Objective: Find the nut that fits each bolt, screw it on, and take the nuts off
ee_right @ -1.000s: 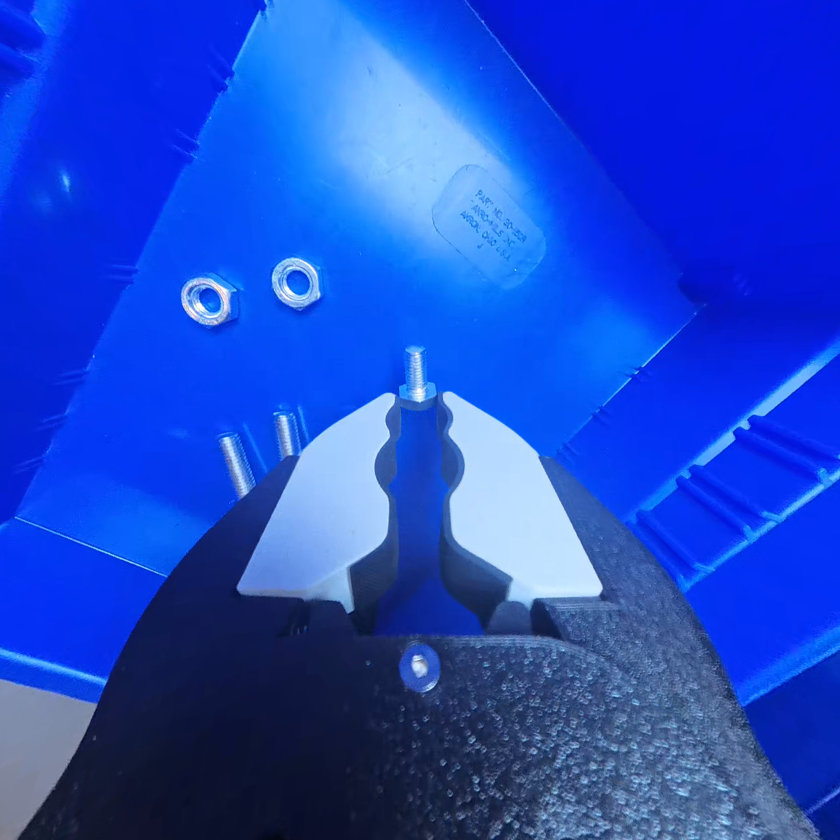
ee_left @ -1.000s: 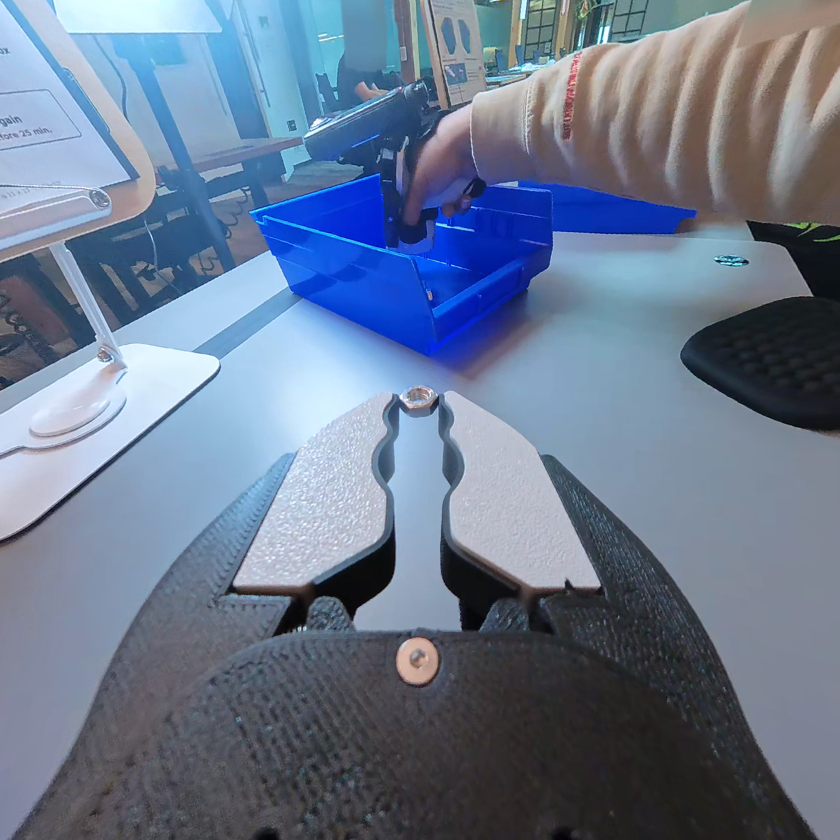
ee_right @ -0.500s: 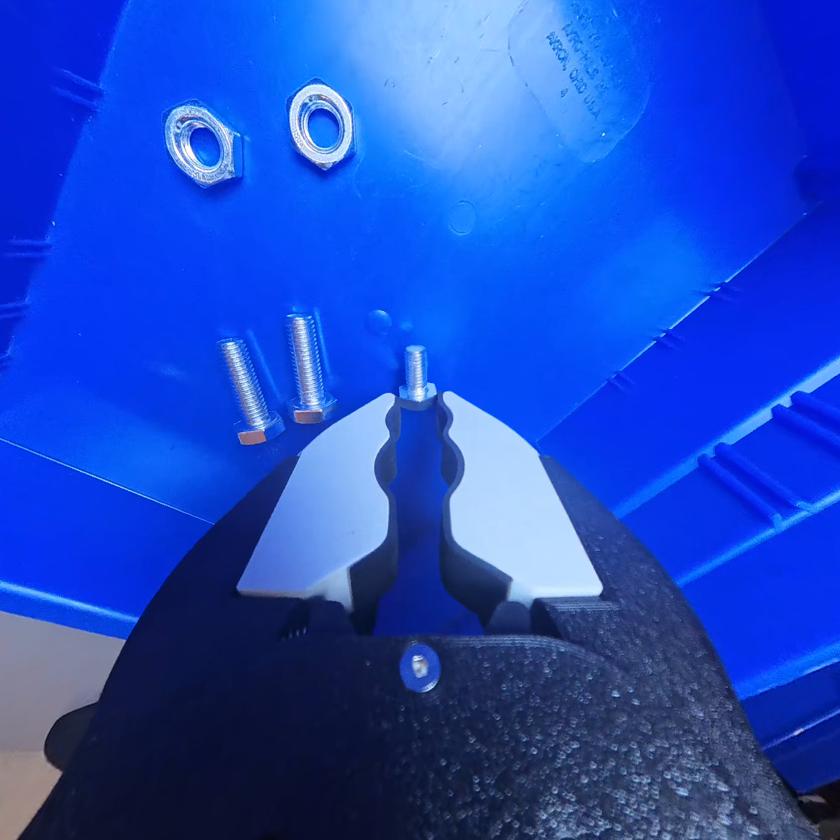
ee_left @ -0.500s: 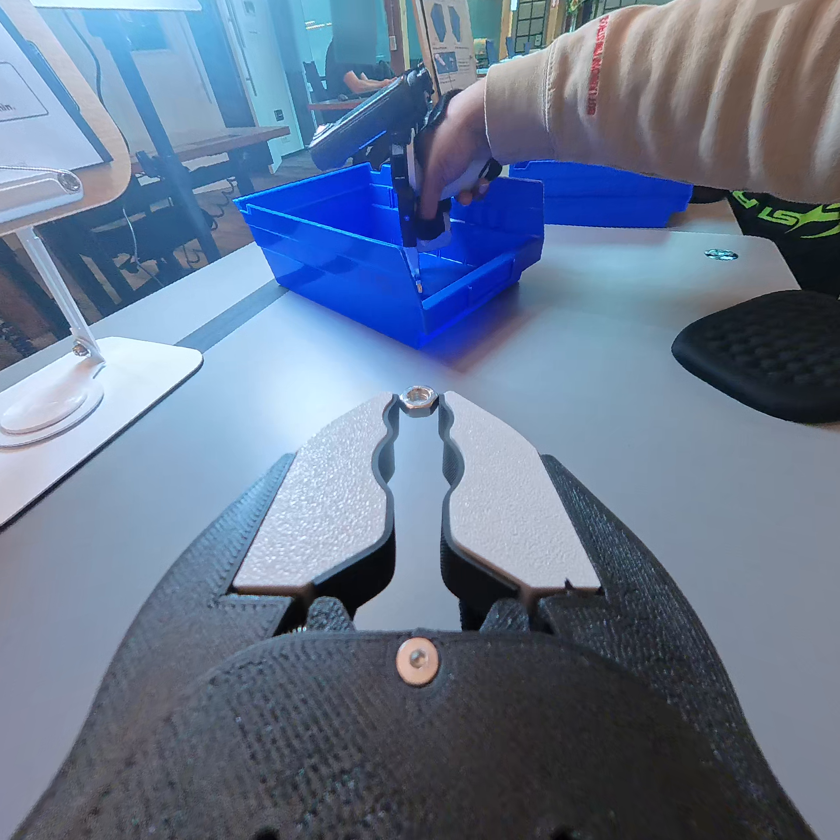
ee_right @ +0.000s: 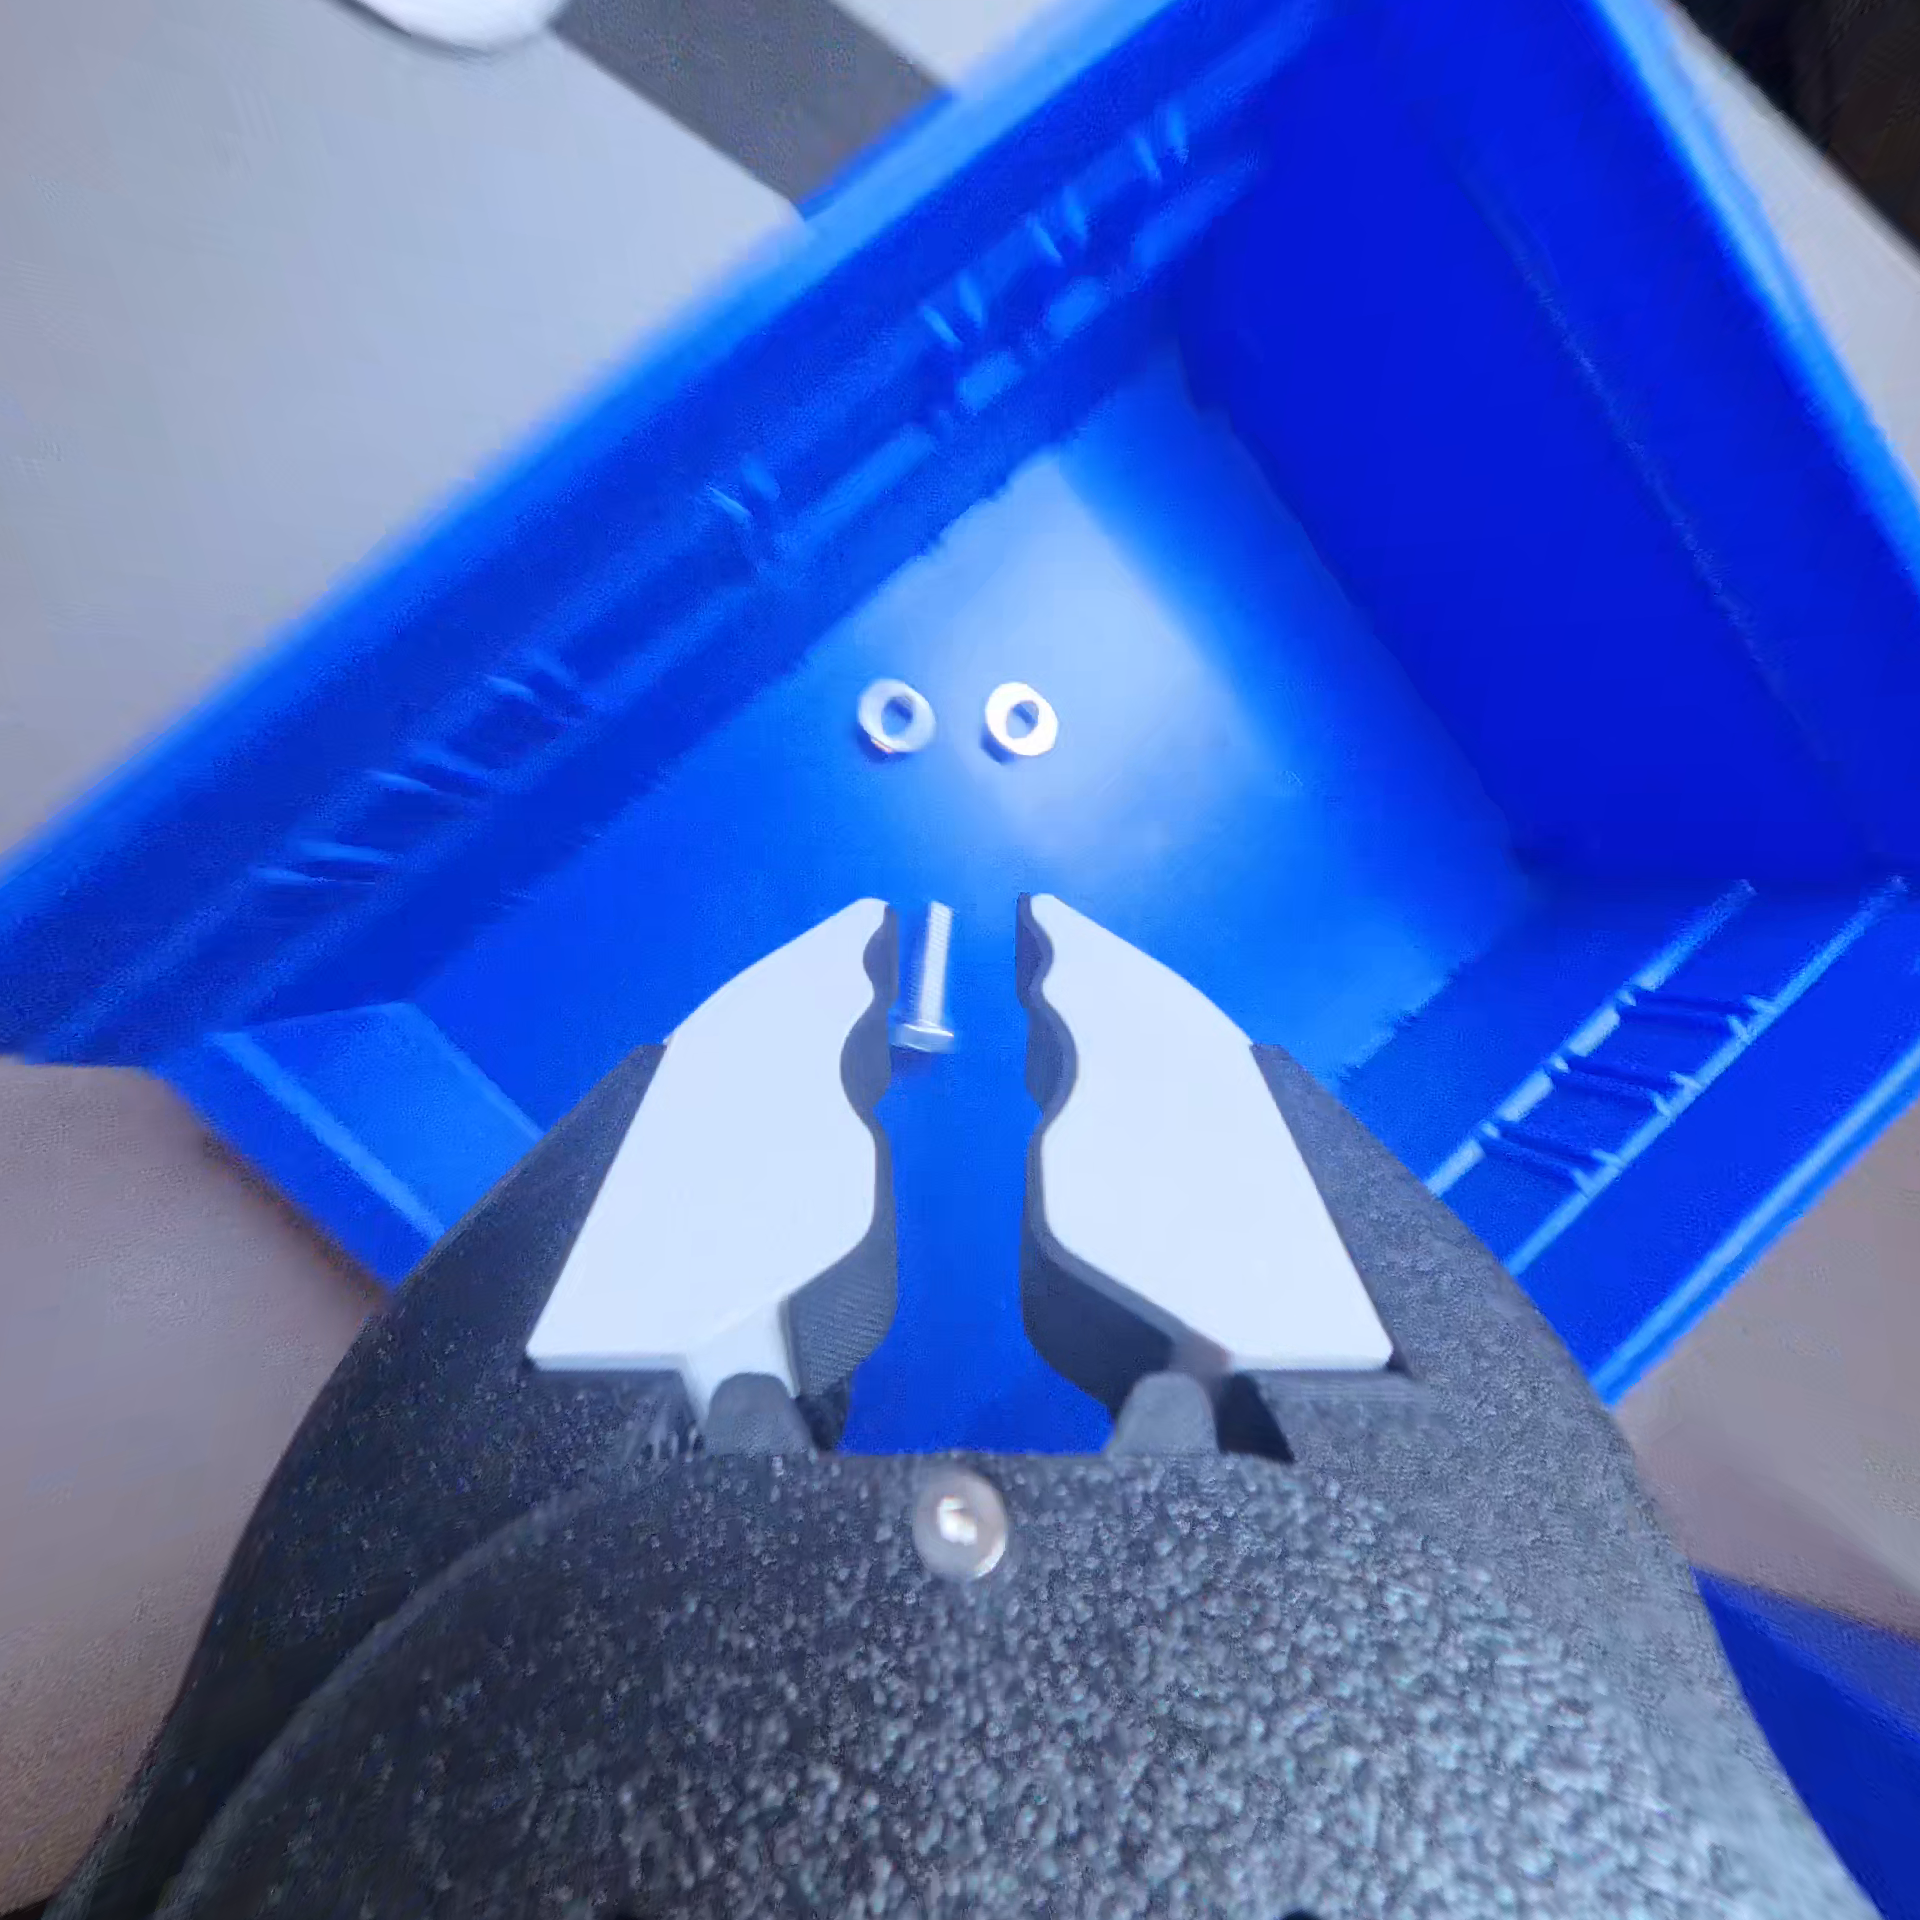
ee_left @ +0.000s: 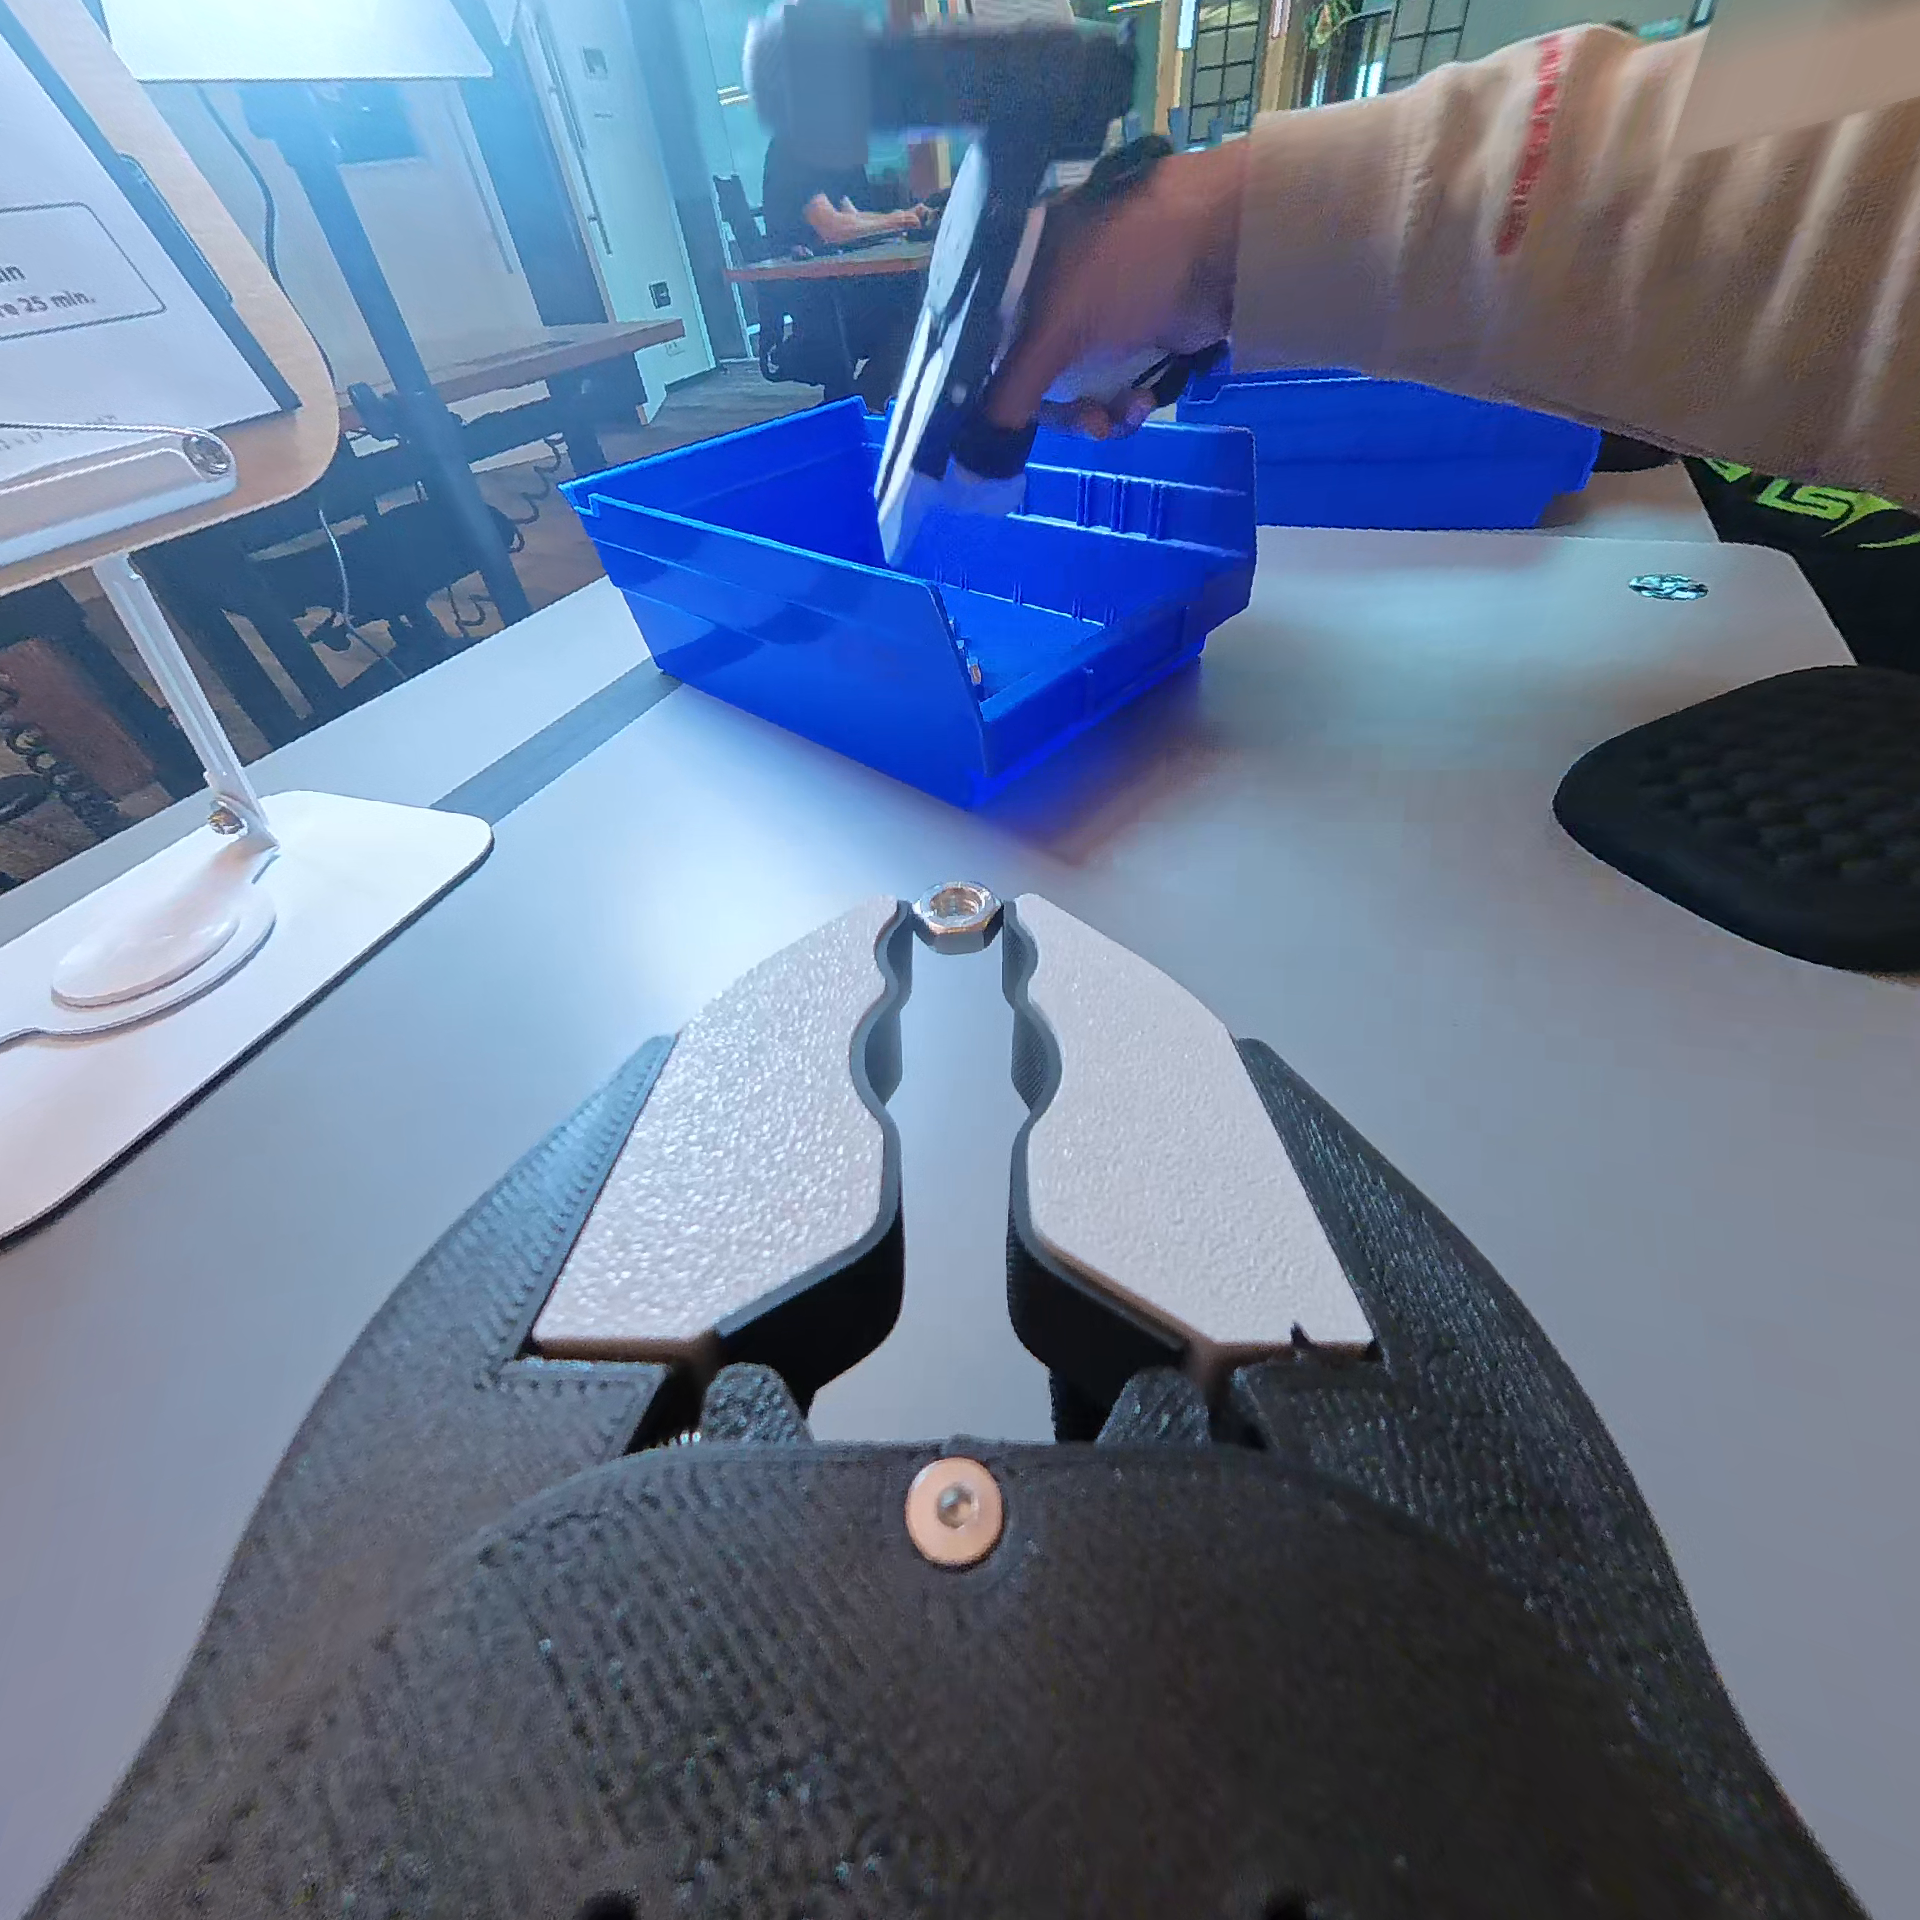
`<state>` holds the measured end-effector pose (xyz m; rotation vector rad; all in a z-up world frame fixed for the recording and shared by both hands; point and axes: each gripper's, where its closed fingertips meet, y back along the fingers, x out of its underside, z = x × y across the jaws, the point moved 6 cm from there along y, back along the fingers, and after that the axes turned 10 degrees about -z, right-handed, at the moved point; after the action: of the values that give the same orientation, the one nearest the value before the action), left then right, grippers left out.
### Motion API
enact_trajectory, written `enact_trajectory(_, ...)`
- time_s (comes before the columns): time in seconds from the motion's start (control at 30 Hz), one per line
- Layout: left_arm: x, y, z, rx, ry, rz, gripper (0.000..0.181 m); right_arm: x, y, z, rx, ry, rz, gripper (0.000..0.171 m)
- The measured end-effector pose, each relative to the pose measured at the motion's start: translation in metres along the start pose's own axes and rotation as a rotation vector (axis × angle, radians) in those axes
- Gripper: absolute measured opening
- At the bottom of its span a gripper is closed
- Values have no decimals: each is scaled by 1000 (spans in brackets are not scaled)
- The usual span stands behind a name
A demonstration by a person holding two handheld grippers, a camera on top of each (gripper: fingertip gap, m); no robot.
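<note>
My left gripper [ee_left: 956,925] is shut on a small silver hex nut [ee_left: 956,918] and holds it just above the grey table [ee_left: 1351,1091]. My right gripper [ee_right: 956,914] is open and hangs above the blue bin [ee_right: 1299,675]. One silver bolt [ee_right: 921,977] shows between its fingers, apart from both pads, and seems to lie on the bin floor. Two loose nuts [ee_right: 896,715] [ee_right: 1021,717] lie farther in. The left wrist view shows the right gripper [ee_left: 940,488], blurred, tilted over the bin [ee_left: 831,665] in a person's hand.
A white stand base [ee_left: 208,904] sits on the table at the left. A black mesh pad [ee_left: 1766,810] lies at the right. A second blue bin [ee_left: 1382,447] stands behind the first. A person sits at a desk in the background.
My right gripper has opened, let go of the bolt it held, and risen well above the bin floor. My left gripper still holds its nut and has barely moved.
</note>
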<state>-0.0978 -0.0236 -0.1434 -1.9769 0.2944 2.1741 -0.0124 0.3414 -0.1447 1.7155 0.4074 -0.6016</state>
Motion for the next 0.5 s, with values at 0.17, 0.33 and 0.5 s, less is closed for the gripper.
enact_trajectory(0.17,1,-3,-5,-5,-26,8,16,-29,62,116,-354,23,-410,27)
enact_trajectory(0.33,4,-8,-13,-58,-100,46,16,-24,86,223,-586,41,-477,27)
enact_trajectory(0.5,8,-13,-20,-164,-197,122,16,-25,74,275,-655,11,-413,30)
